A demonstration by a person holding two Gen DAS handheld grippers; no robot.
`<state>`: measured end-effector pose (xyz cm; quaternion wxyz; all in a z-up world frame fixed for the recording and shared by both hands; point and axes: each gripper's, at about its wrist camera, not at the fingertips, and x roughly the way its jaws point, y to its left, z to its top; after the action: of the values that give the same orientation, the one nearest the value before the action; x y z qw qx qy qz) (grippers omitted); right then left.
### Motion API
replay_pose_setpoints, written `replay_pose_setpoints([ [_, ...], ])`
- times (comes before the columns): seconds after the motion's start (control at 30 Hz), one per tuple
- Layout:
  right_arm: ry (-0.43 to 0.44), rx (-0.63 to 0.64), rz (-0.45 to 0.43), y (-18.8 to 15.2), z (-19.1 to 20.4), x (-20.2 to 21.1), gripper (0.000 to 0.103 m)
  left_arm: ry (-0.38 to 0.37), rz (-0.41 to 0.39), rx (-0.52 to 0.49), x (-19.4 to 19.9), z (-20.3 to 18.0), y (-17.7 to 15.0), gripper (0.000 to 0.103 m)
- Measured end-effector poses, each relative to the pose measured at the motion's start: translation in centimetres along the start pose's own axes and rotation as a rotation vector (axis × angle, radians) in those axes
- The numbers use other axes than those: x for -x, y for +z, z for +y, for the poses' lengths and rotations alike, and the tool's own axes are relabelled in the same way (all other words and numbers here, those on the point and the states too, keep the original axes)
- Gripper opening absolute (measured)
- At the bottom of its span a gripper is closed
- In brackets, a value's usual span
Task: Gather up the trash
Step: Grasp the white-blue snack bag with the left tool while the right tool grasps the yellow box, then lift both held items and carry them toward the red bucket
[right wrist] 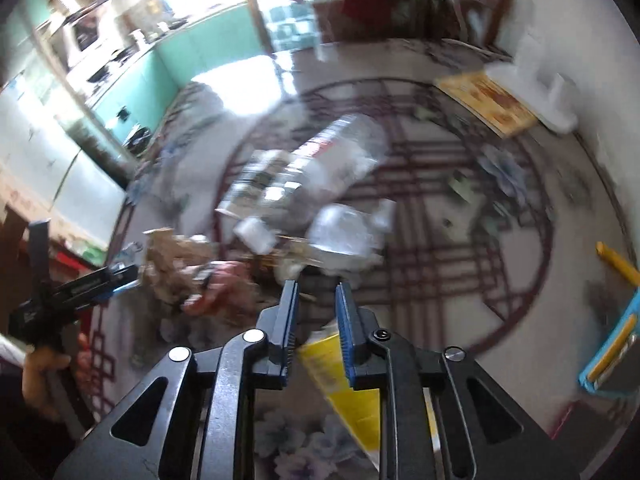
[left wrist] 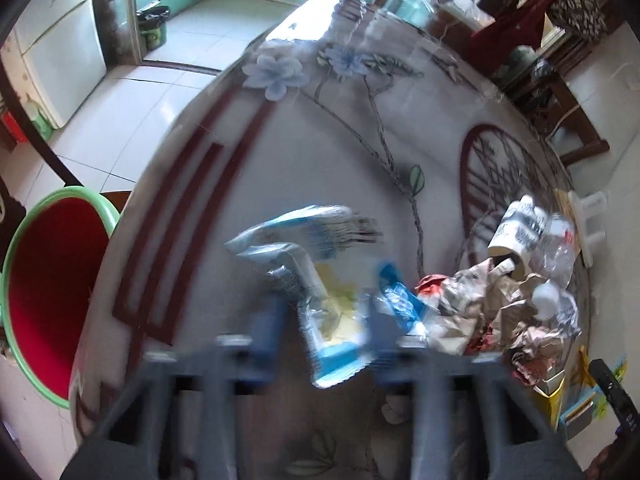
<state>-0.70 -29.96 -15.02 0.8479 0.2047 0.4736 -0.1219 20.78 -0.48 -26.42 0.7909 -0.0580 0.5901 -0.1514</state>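
My left gripper (left wrist: 326,316) holds a crumpled blue, white and yellow plastic wrapper (left wrist: 320,280) between its blurred fingers, above the patterned table (left wrist: 280,152). A trash pile (left wrist: 504,304) of crumpled brown paper, a paper cup (left wrist: 516,236) and a clear plastic bottle (left wrist: 560,248) lies to its right. In the right wrist view, my right gripper (right wrist: 318,300) is open and empty over the table, near the clear bottle (right wrist: 332,160), a crushed clear cup (right wrist: 344,232) and brown paper (right wrist: 176,264). A yellow packet (right wrist: 352,392) lies under its fingers.
A red basin with a green rim (left wrist: 52,292) stands left of the table, below its edge. A yellow board (right wrist: 488,104) and white object (right wrist: 556,104) lie at the far right. A blue and yellow box (right wrist: 612,344) sits at the table's right edge. The left gripper (right wrist: 76,292) shows at left.
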Motion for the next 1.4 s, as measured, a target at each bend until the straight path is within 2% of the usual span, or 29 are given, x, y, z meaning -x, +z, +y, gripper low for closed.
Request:
replay_pose_setpoints([
  [0.03, -0.006, 0.012, 0.016, -0.1, -0.4, 0.1, 0.05, -0.009, 0.0, 0.003, 0.0, 0.2, 0.1, 0.014],
  [0.07, -0.01, 0.032, 0.033, 0.0, -0.6, 0.3, 0.062, -0.016, 0.001, 0.007, 0.0, 0.4, 0.2, 0.013],
  [0.1, -0.007, 0.057, 0.056, -0.2, -0.7, 0.2, 0.081, -0.017, -0.001, 0.009, 0.0, 0.5, 0.2, 0.011],
  [0.13, 0.004, 0.083, 0.085, -0.5, -0.6, 0.0, 0.083, -0.017, -0.008, 0.011, 0.2, 0.7, 0.2, 0.01],
  [0.2, 0.017, 0.116, 0.13, -0.7, -0.5, -0.8, 0.083, -0.004, -0.036, 0.014, 0.9, 1.0, 0.1, 0.009],
  [0.33, -0.036, 0.175, 0.251, -2.2, -0.7, -3.7, 0.083, 0.023, -0.104, -0.017, 3.3, 1.1, -0.1, 0.009],
  [0.43, -0.026, 0.172, 0.347, -3.7, -1.0, -5.6, 0.083, 0.045, -0.147, -0.049, 5.2, 1.1, -0.5, 0.009],
  [0.47, -0.03, 0.169, 0.363, -4.1, -1.2, -5.9, 0.08, 0.048, -0.159, -0.054, 5.9, 1.2, -0.7, 0.009],
  [0.5, -0.035, 0.166, 0.375, -4.4, -1.2, -6.2, 0.063, 0.05, -0.167, -0.057, 6.4, 1.4, -0.9, 0.009],
  [0.53, -0.024, 0.153, 0.379, -4.6, -1.3, -6.3, 0.051, 0.058, -0.179, -0.066, 7.1, 1.4, -1.1, 0.009],
  [0.57, -0.02, 0.142, 0.369, -4.8, -1.3, -6.1, 0.05, 0.068, -0.192, -0.075, 7.6, 1.4, -1.2, 0.009],
  [0.63, -0.04, 0.145, 0.336, -4.8, -0.9, -5.4, 0.038, 0.085, -0.215, -0.094, 8.6, 1.5, -1.6, 0.009],
  [0.83, -0.037, 0.093, 0.172, -3.6, 1.1, -0.8, 0.038, 0.09, -0.264, -0.118, 12.1, 1.8, -2.6, 0.009],
  [0.97, -0.018, 0.119, 0.013, -1.8, 4.4, 3.1, 0.038, 0.097, -0.313, -0.141, 14.8, 2.0, -2.9, 0.009],
  [1.1, 0.034, 0.168, -0.106, -0.2, 9.0, 5.4, 0.038, 0.1, -0.359, -0.149, 17.6, 2.8, -3.4, 0.009],
  [1.27, 0.109, 0.229, -0.155, -0.2, 14.3, 5.8, 0.038, 0.108, -0.397, -0.138, 20.3, 4.7, -4.0, 0.009],
  [1.4, 0.157, 0.273, -0.158, -0.7, 16.9, 5.7, 0.038, 0.117, -0.41, -0.116, 21.8, 6.7, -4.6, 0.009],
])
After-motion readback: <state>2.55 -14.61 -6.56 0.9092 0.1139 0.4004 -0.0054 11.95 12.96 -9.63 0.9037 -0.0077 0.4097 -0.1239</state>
